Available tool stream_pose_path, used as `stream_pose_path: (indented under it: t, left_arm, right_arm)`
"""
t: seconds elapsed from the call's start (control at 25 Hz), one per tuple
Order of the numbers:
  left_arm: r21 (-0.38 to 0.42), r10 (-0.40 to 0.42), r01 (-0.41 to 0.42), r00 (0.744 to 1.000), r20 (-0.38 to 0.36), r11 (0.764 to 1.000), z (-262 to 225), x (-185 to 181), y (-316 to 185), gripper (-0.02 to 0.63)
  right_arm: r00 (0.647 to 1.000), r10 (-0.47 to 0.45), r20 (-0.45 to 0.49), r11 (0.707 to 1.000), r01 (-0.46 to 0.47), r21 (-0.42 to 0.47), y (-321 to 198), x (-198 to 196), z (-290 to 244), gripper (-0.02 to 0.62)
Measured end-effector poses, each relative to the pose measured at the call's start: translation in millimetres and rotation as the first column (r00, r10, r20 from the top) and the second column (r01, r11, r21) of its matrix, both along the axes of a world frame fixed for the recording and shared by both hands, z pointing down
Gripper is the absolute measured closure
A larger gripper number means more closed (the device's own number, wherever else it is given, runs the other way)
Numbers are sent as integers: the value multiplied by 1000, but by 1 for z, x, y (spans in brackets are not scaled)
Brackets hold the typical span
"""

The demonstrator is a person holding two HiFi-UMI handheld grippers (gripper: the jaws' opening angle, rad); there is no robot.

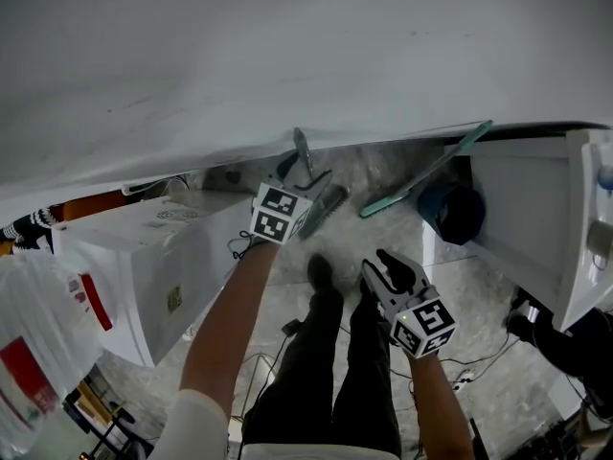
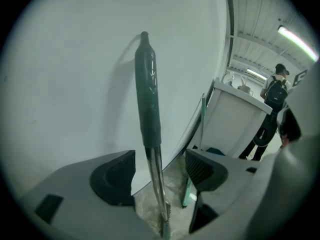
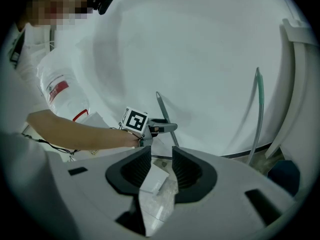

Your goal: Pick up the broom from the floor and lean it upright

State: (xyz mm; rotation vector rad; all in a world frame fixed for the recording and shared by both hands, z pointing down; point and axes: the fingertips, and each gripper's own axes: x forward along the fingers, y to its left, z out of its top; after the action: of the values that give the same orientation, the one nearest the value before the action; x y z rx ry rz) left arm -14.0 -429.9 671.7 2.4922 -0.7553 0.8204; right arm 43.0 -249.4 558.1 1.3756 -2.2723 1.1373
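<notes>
The broom stands upright against the white wall [image 1: 287, 56]: a metal handle with a dark green grip [image 2: 148, 99] on top, and its dark head [image 1: 330, 207] down on the floor. My left gripper [image 1: 306, 175] is at the handle, jaws open on either side of the metal shaft [image 2: 156, 179], and the pads do not press on it. From the right gripper view, the left gripper [image 3: 161, 127] sits at the handle [image 3: 161, 106]. My right gripper [image 1: 381, 268] hangs lower and nearer to me, open and empty [image 3: 161, 154].
A second, teal-handled tool [image 1: 426, 172] leans on the wall to the right, beside a dark blue tub [image 1: 450, 211] and a white cabinet [image 1: 536, 209]. White boxes [image 1: 153, 257] stand at the left. Cables [image 1: 469, 372] lie on the stone floor. A person with a backpack [image 2: 275, 91] stands further off.
</notes>
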Motion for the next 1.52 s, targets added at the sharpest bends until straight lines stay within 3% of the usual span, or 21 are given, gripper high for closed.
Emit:
stream_pose_path:
  t: [0.32,0.6,0.84,1.08,1.32,1.52]
  left_arm:
    - [1,-70,70,998,-3,998,-34,-37,14,313]
    - [37,-98,101,993,-66,994,-149,-50,48,320]
    - [71,-68,75,993,-94,995,-265,-49,104,395]
    - [121,-69,89,984,-165,989,-367,-56,134,470]
    - [135,-120,148,973,-196,980,-425,-70,170,556]
    - [156,-169,202,965,-201,967,-455,-77,204,579]
  right_arm:
    - [999,-26,-48,999,27,35,-2,-2,-38,471]
    - [979,-80,-189,996,84,13,3,1,-108,558]
    - [967,-127,-221,990,137,29,25,0,-192,595]
    - [959,-132,-250,981,163,107,34,-13,-267,595]
    - [950,-138,-279,960,198,198,48,-14,-326,595]
    - [951,-150,-269,946,217,240,68,0,-350,595]
